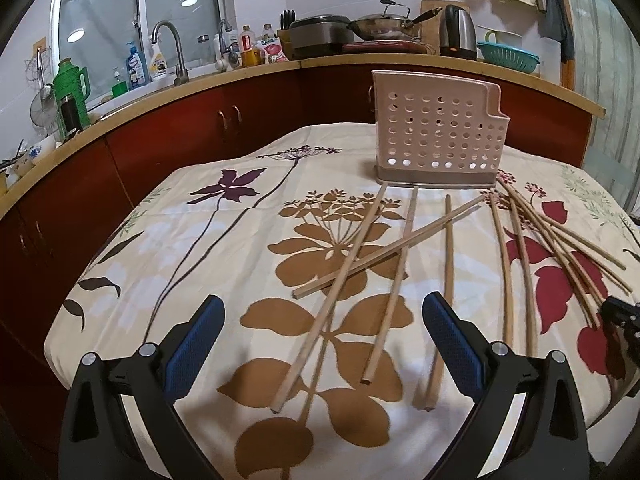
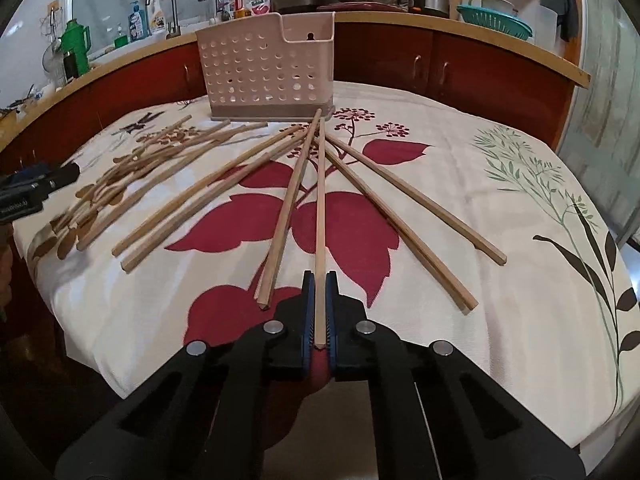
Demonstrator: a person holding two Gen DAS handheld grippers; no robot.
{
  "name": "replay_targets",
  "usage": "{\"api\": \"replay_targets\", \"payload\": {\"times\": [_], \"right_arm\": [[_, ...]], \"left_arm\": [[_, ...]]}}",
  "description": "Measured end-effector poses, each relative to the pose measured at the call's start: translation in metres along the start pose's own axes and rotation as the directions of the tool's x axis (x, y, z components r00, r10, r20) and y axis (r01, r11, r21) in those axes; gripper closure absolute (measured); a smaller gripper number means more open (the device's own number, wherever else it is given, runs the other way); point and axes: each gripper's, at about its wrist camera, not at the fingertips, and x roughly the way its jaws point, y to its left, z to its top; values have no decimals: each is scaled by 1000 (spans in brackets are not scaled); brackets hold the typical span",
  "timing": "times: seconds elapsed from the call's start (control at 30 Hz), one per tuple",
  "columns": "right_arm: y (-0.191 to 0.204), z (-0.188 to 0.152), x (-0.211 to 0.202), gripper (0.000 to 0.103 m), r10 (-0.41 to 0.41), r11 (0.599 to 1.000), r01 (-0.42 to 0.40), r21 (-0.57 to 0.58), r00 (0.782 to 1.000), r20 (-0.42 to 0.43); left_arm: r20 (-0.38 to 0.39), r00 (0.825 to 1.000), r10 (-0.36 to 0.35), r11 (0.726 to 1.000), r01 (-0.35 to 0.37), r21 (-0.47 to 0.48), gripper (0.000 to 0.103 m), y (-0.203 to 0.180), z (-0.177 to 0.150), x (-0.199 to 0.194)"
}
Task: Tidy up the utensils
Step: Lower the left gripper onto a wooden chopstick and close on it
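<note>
Several wooden chopsticks [image 1: 394, 276] lie scattered on the flowered tablecloth [image 1: 168, 216], and a pink perforated utensil holder [image 1: 434, 136] stands upright at the table's far side. My left gripper [image 1: 323, 308] is open above the cloth, with chopsticks lying below and between its blue pads. In the right wrist view, my right gripper [image 2: 319, 280] is shut on the near end of one chopstick [image 2: 320, 208], which points away toward the holder [image 2: 266, 68]. More chopsticks [image 2: 400, 216] fan out on both sides of it. The right gripper also shows at the right edge of the left wrist view [image 1: 618, 314].
Red cabinets under a wooden counter [image 1: 200, 84] curve around the table's far side. The counter carries a sink tap [image 1: 172, 48], bottles, a wok, a kettle [image 1: 458, 32] and a teal colander [image 1: 508, 56]. The tablecloth edge [image 2: 500, 432] drops off just in front of my right gripper.
</note>
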Motion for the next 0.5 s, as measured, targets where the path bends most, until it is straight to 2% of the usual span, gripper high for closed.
{"api": "replay_targets", "payload": {"times": [0.17,0.3,0.5], "right_arm": [[3,5,-5,97,4,1000,-3,-3,1000,22],[4,7,-6,97,8,1000,-8,0,999,31],[5,8,-5,97,18,1000,-19,5,999,34]], "left_arm": [[3,999,37,999,-37,15,6,11,2,6],[-24,999,44,999,-44,16,7,19,0,15],[-70,997,23,999,-21,39,7,20,-8,24]]}}
